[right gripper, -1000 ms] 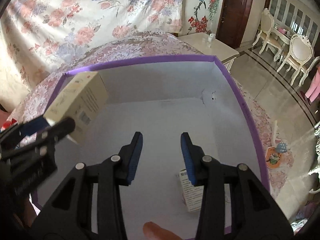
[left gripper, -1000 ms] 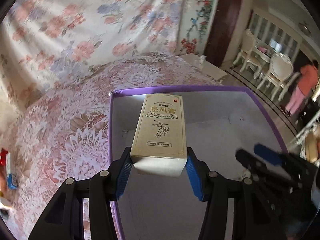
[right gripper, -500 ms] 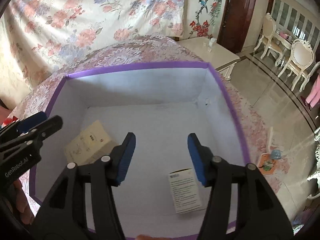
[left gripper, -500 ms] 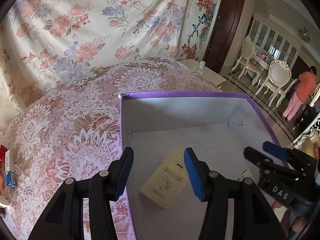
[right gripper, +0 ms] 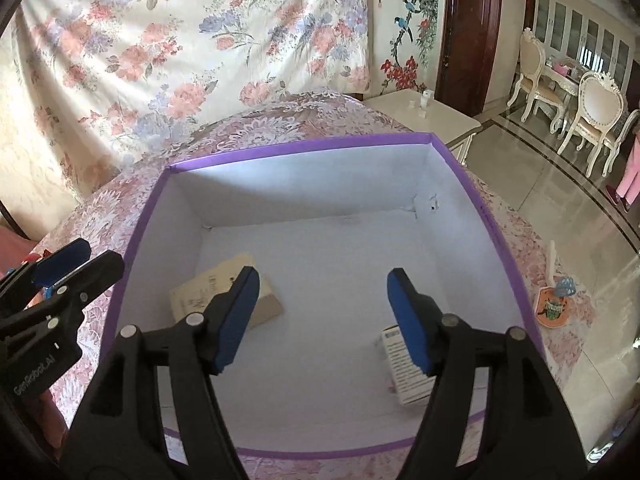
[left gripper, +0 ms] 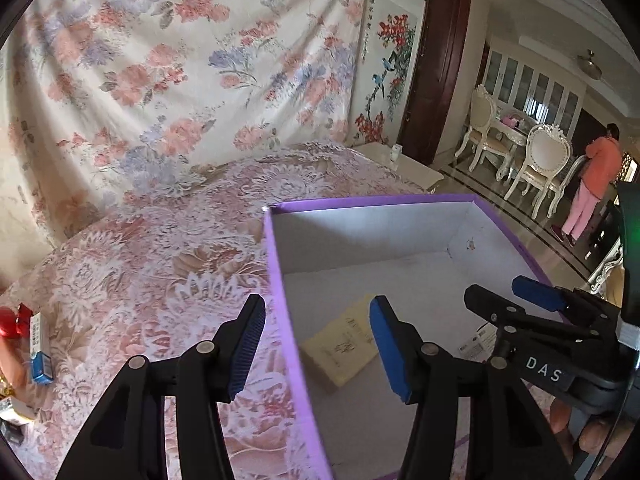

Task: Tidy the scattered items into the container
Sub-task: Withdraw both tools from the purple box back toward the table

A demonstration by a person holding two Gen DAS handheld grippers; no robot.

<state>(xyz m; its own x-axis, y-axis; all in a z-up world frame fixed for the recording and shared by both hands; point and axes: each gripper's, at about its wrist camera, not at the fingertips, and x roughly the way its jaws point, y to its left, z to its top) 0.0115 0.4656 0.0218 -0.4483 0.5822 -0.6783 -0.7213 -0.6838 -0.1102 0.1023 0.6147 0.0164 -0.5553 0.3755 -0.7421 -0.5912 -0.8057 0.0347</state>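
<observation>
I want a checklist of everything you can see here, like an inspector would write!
Surface: table under a pink lace cloth.
Job's things: purple-rimmed box, open; inside lie a tan carton flat and a white printed carton.
Clutter: blue-and-white packet and red item at the cloth's left edge; orange fan-like thing on the right.
Grippers: left gripper open, empty, straddling the box wall; right gripper open, empty, above the box.
Cables: nothing seen.
Surroundings: floral sheet, white chairs, person in orange.
</observation>
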